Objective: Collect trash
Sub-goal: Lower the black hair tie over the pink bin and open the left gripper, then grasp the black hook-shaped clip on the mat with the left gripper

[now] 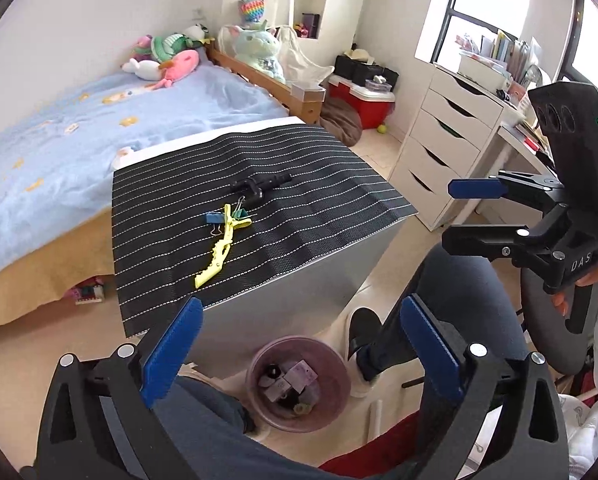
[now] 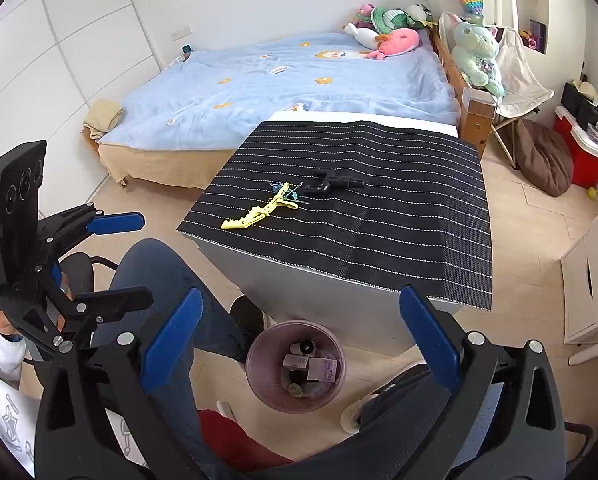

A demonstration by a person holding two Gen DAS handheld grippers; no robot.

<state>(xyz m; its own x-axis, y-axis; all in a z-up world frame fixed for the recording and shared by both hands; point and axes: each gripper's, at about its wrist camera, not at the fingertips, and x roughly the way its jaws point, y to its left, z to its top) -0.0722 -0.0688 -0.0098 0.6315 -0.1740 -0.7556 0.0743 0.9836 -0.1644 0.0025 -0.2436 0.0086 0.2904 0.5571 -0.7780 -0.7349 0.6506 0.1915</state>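
A pink trash bin (image 1: 331, 412) (image 2: 259, 384) stands on the floor in front of the table, holding several small boxes and bits of trash. On the striped black mat (image 1: 299, 232) (image 2: 379, 216) lie a yellow hair clip (image 1: 221, 246) (image 2: 259, 210), binder clips (image 1: 215, 218) (image 2: 293, 194) and a black tool (image 1: 261, 186) (image 2: 331, 184). My left gripper (image 1: 299, 354) (image 2: 133, 258) is open and empty above the bin. My right gripper (image 2: 299, 350) (image 1: 465, 214) is open and empty, also above the bin.
The grey table (image 1: 299, 300) (image 2: 319, 292) stands against a bed with a blue cover (image 1: 99, 128) (image 2: 279, 84). The person's legs (image 1: 439, 304) (image 2: 171, 276) flank the bin. A white drawer unit (image 1: 447, 148), a red cooler (image 1: 365, 100) and a brown cushion (image 2: 543, 160) stand to the right.
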